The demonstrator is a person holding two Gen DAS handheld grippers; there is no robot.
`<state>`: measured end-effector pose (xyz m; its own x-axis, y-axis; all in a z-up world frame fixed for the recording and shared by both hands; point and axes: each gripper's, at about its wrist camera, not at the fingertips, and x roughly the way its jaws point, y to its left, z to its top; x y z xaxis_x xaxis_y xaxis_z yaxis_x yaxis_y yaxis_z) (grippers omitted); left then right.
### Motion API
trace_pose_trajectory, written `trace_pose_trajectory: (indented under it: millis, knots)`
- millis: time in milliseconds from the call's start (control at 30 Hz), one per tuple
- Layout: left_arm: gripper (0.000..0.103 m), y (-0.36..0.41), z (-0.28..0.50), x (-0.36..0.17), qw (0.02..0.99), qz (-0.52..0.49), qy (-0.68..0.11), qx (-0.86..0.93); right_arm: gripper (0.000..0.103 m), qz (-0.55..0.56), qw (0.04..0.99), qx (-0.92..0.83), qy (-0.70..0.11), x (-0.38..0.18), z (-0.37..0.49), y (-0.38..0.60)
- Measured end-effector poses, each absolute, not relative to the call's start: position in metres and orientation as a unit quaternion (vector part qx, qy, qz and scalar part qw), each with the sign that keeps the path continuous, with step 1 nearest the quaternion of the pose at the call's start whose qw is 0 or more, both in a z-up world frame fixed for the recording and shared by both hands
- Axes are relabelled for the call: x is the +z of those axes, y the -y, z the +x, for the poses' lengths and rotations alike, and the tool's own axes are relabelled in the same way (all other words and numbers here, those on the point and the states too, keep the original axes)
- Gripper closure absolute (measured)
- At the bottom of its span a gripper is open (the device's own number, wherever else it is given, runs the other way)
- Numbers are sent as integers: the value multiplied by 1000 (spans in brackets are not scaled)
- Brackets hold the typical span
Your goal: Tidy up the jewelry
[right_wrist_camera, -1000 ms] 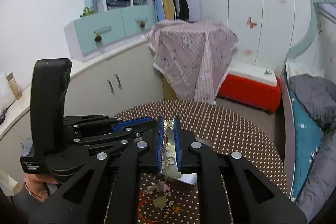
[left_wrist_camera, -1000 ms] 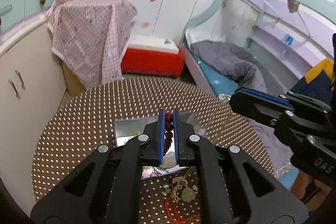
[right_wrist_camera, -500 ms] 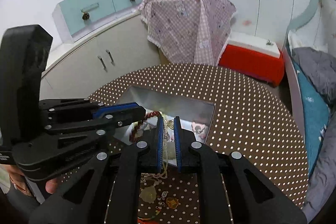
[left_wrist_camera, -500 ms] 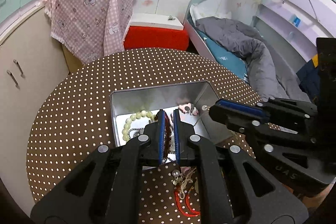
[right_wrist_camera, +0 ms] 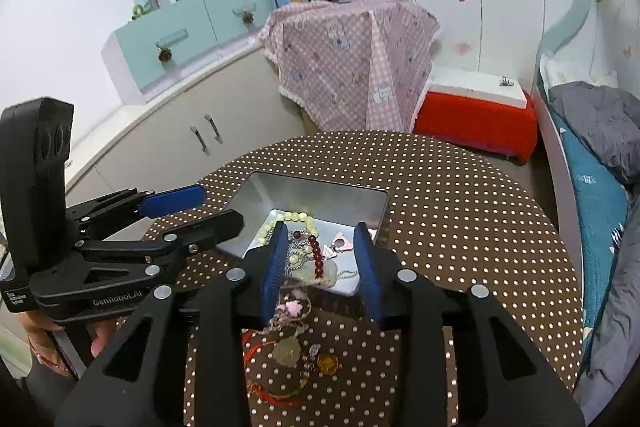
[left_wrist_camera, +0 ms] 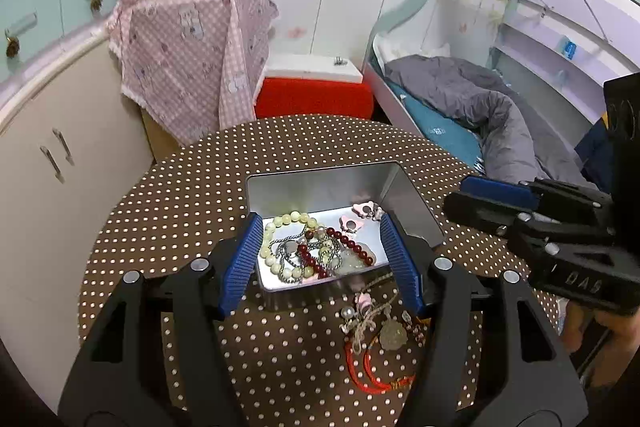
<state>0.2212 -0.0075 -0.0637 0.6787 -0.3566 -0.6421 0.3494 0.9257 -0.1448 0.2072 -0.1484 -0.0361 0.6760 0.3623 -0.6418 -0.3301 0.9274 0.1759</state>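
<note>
In the left wrist view, the left gripper point(left_wrist_camera: 320, 255) fills the lower centre, its jaws spread wide and empty above the metal tin point(left_wrist_camera: 412, 201) at mid-frame on the dotted table point(left_wrist_camera: 168, 211). Inside the tin lie a pale bead bracelet point(left_wrist_camera: 280, 223) and a dark red bead bracelet point(left_wrist_camera: 344, 243). Loose jewelry point(left_wrist_camera: 376, 331) sits just below the tin. At right, the right gripper point(right_wrist_camera: 320, 255) also gapes wide, holding nothing.

A round table point(left_wrist_camera: 200, 187) in a brown cloth with white dots carries an open metal tin point(left_wrist_camera: 412, 203) near its middle. Just in front of the tin, a small heap of jewelry point(left_wrist_camera: 376, 331) lies on the cloth, red cord point(left_wrist_camera: 360, 371) among it.
</note>
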Motion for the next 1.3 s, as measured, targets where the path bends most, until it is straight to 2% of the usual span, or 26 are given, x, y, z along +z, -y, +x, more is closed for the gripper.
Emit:
trace_pose_trajectory:
  millis: [233, 600, 833, 900, 933, 1000, 1300]
  knots:
    - [42, 2, 195, -74, 918, 2, -343, -199, 64, 34, 917, 184, -351, -42, 180, 161]
    - [43, 37, 184, -127, 889, 39, -397, -226, 61, 53, 901, 176, -393, -89, 162, 169]
    - [66, 47, 195, -147, 875, 43, -425, -227, 59, 56, 894, 177, -407, -101, 162, 169]
    - [76, 47, 194, -146, 877, 44, -421, -227, 58, 55, 894, 177, -409, -103, 164, 169]
    - [86, 46, 195, -145, 878, 43, -419, -227, 58, 55, 893, 177, -410, -104, 164, 168]
    - [95, 42, 195, -141, 879, 34, -415, -231, 57, 54, 892, 179, -412, -106, 165, 166]
    - [97, 9, 196, -115, 887, -45, -385, -251, 55, 36, 885, 193, -422, -112, 174, 147]
